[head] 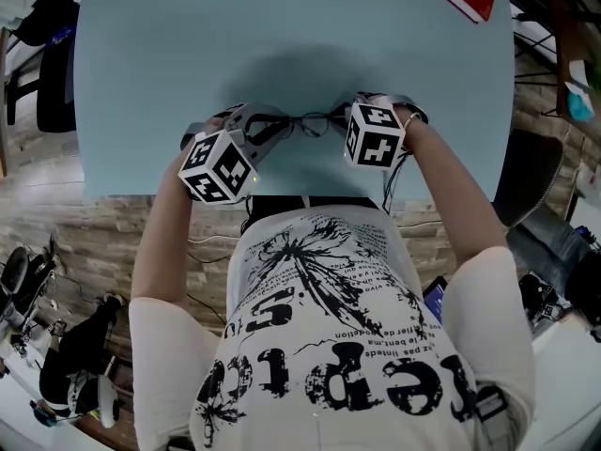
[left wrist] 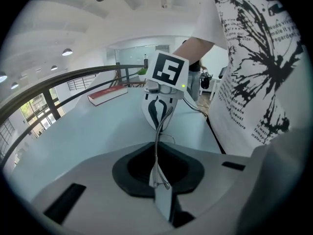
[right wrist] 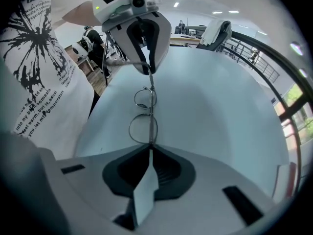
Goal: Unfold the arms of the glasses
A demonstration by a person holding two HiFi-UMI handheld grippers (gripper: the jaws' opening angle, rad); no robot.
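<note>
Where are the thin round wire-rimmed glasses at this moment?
In the head view, the thin round wire-rimmed glasses are centre frame, gripped between the left gripper and the right gripper, over the near edge of the pale blue table.

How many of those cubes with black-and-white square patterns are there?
2. The left cube rides on the left gripper, the right cube on the right gripper, with the glasses held between them. No others show.

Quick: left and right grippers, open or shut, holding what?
Left gripper: shut on one end of the glasses.
Right gripper: shut on their other end.
</note>
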